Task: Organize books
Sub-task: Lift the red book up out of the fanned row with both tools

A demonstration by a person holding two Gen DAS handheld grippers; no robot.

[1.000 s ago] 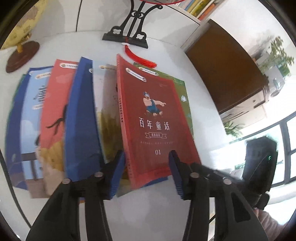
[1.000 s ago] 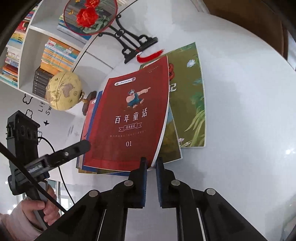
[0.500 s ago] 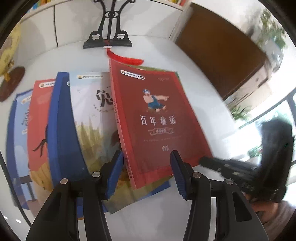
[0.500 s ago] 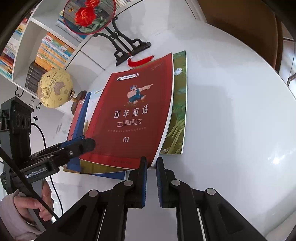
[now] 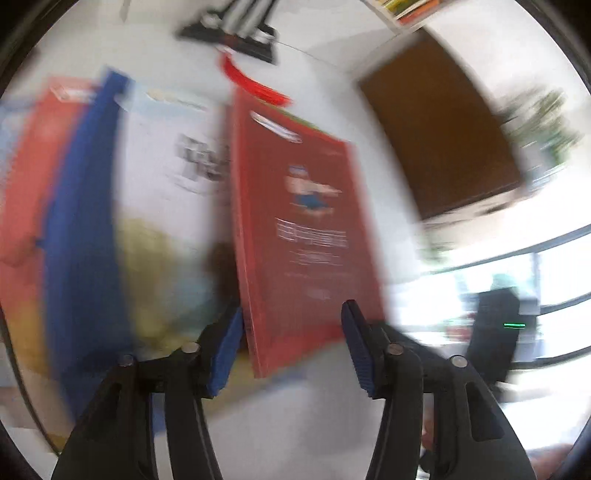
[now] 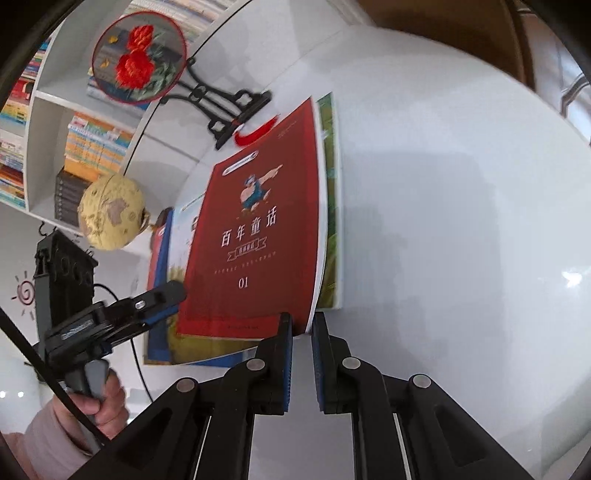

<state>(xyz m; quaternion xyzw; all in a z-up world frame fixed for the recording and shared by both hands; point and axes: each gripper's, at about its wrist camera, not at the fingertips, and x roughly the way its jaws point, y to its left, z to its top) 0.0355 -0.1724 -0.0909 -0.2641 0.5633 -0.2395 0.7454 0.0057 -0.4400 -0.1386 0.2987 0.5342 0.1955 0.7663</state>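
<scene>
left wrist view, badly smeared by motion blur: the left gripper (image 5: pixel 291 343) has its two blue-padded fingers (image 5: pixel 225 354) spread wide with nothing between the pads; the near edge of the dark red book (image 5: pixel 295 236) shows in the gap between them, its spine side close to the left pad, though the blur hides whether they touch. the red book lies tilted across a row of overlapping books on the white table (image 5: pixel 280 417): a pale book with a yellowish lower half (image 5: pixel 166 221), a blue book (image 5: pixel 81 229) and an orange-red book (image 5: pixel 26 177) fanned out to the left. beyond them a black stand (image 5: pixel 236 27) with a red tassel (image 5: pixel 255 83) sits at the table's far side, and a brown cabinet (image 5: pixel 439 144) is at upper right

right wrist view, sharp: the right gripper (image 6: pixel 302 325) is clamped on the lower right corner of the red book (image 6: pixel 255 240), its pads pressed close with only the cover's thin edge between them. the book, marked 01, is lifted at that corner and lies over a green book (image 6: pixel 332 206), whose right strip shows beside it. the left gripper (image 6: pixel 162 299) reaches toward the red book's lower left corner, held by a hand (image 6: pixel 103 410). a cream globe (image 6: pixel 110 212) stands at the left, a round fan with red flowers (image 6: pixel 138 61) sits on the black stand (image 6: pixel 229 110), and bookshelves (image 6: pixel 29 122) fill the upper left
</scene>
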